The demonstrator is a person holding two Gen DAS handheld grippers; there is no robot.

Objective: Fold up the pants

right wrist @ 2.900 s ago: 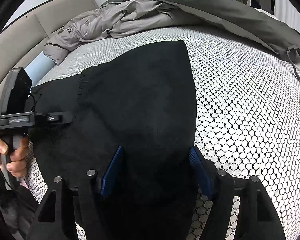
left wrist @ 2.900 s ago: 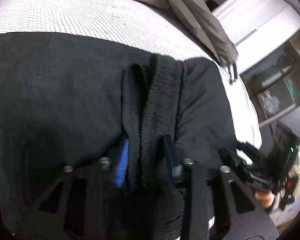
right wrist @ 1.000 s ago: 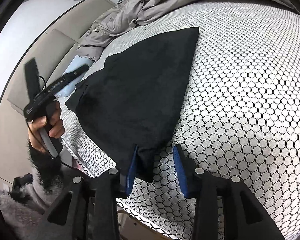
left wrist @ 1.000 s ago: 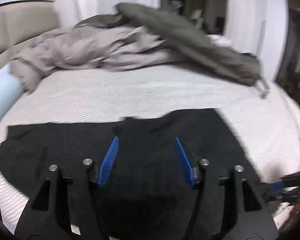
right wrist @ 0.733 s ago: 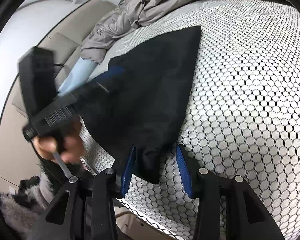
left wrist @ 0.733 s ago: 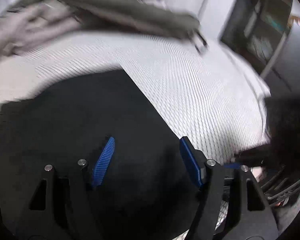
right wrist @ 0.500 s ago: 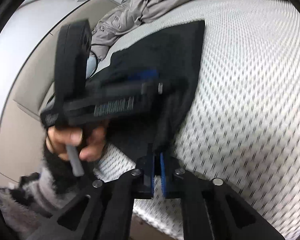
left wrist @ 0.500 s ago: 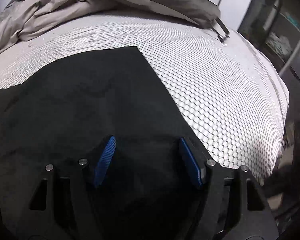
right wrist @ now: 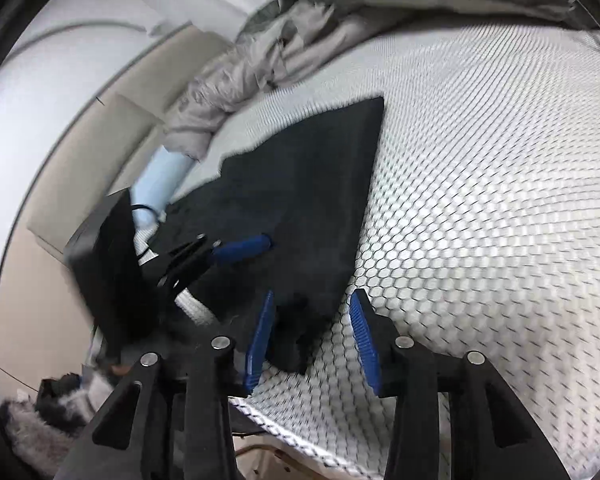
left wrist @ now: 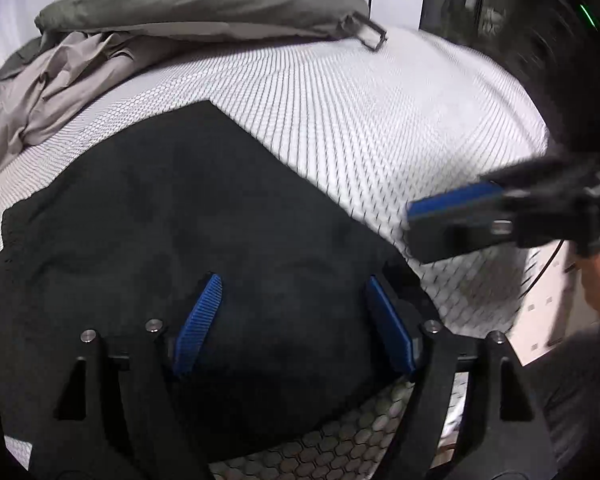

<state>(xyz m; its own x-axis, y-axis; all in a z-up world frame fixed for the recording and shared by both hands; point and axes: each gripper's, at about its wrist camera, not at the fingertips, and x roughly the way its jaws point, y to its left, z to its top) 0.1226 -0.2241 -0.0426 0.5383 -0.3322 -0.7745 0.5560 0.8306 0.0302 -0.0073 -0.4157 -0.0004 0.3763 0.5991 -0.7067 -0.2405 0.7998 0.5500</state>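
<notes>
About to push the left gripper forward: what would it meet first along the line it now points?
Most likely the black pants, lying flat under the left gripper, its jaws opening with nothing pinched. Depth is uncertain.

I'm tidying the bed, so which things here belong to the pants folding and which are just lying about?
In the job:
black pants
left tongs, jaws opening
right tongs, jaws opening

Lying about:
grey duvet
olive bag
blue pillow

Home bedroom: bed (left wrist: pixel 380 112), rumpled duvet (left wrist: pixel 188 12), padded headboard (right wrist: pixel 112 136).
</notes>
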